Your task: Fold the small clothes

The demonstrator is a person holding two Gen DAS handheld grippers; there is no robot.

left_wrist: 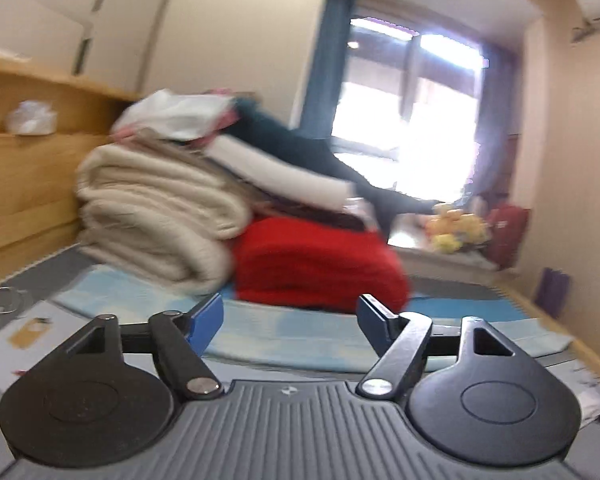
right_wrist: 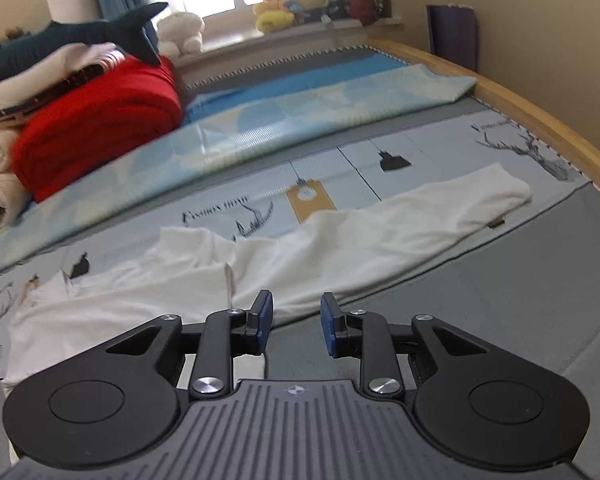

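Observation:
A white garment [right_wrist: 340, 236] lies spread and partly folded on the grey printed bed cover [right_wrist: 500, 300], stretching from lower left to upper right in the right wrist view. My right gripper [right_wrist: 296, 320] is open and empty, just above the garment's near edge. My left gripper [left_wrist: 290, 322] is open wide and empty, held above the bed and facing a pile of folded blankets. The white garment does not show in the left wrist view.
A red blanket [left_wrist: 316, 264] and cream blankets [left_wrist: 156, 216] are stacked at the bed's head, with a dark plush shark [right_wrist: 100, 28] on top. A light blue sheet [right_wrist: 300, 108] lies behind the garment. A wooden bed rail [right_wrist: 540, 120] runs along the right. Plush toys [right_wrist: 288, 4] sit on the windowsill.

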